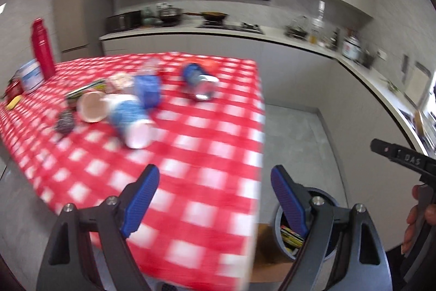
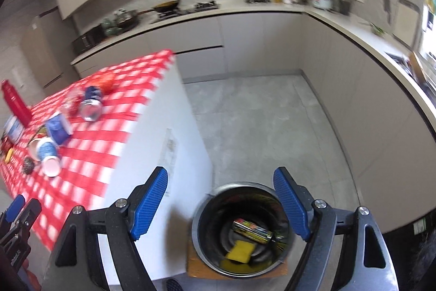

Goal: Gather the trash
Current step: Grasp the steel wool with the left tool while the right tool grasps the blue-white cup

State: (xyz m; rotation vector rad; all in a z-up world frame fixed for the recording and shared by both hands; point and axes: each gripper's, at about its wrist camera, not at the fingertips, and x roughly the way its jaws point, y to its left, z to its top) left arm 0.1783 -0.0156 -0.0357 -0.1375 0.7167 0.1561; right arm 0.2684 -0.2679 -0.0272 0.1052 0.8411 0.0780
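Table: red-and-white checked cloth [image 1: 207, 182], trash scattered at its far left end.
Cups: blue-and-white paper cups [image 1: 128, 119] tipped on their sides beside a blue carton [image 1: 147, 89].
Can: silver-ended can [image 1: 201, 89] lying apart from the cups.
Bin: round trash bin [image 2: 239, 231] on the floor beside the table, yellow sponge [image 2: 241, 251] and dark wrapper [image 2: 252, 229] inside.
Left gripper [image 1: 215, 201]: jaws spread, empty, above the table edge.
Right gripper [image 2: 222, 202]: jaws spread, empty, above the bin.
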